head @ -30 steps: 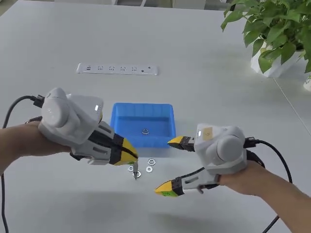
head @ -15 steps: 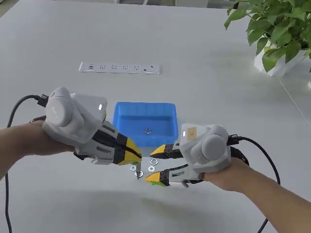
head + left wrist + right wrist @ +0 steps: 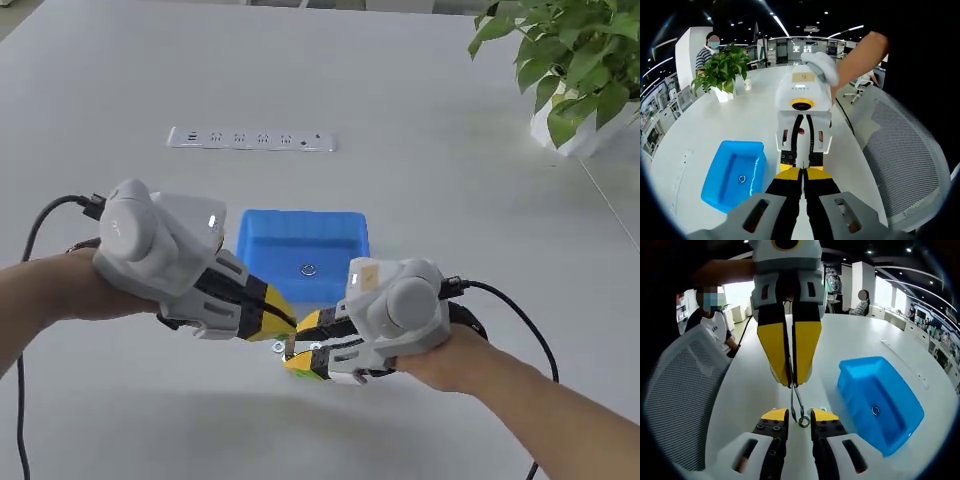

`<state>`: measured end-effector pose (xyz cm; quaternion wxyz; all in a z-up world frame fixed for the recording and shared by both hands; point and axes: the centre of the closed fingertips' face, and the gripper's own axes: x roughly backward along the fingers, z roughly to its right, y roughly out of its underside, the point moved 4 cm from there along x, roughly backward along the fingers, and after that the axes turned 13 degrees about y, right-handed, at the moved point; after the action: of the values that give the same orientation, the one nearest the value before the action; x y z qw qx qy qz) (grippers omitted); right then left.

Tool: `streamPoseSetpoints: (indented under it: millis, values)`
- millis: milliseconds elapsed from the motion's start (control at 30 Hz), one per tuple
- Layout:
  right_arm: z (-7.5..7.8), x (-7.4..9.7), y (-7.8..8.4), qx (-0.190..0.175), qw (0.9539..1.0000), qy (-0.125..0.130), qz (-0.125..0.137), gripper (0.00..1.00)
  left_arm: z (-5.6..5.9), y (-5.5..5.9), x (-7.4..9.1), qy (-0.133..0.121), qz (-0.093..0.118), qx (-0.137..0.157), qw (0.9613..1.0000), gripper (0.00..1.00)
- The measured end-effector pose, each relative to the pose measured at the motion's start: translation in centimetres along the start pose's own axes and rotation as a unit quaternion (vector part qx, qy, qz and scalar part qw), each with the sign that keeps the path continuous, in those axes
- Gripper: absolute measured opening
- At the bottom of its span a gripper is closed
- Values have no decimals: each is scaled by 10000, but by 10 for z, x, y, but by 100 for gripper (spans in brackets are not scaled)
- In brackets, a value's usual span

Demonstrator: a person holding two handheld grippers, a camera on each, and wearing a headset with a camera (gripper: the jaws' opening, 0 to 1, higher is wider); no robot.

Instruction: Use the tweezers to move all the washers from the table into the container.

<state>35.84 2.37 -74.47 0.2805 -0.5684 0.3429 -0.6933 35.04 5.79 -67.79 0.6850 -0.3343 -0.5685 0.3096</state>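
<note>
The left hand-held gripper (image 3: 792,381), clamped tight on the tweezers (image 3: 796,399), aims their tips at a washer (image 3: 803,421) on the surface (image 3: 450,180) near the blue container (image 3: 860,365), while the right hand-held gripper (image 3: 800,416), narrowly parted, brackets those tips, apparently to pinch them.

I'm holding both grippers low, tip to tip: my left gripper (image 3: 284,322) is clamping the tweezers (image 3: 796,390); my right gripper (image 3: 303,342) is facing it, jaws slightly parted.
</note>
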Motion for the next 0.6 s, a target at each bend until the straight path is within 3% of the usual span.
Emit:
streamPoseSetpoints:
  millis: [600]
  values:
    - [-4, -4, 1, 150, 9997, -115, -166, 10, 1, 1, 2, -12, 12, 38, 10000, 5]
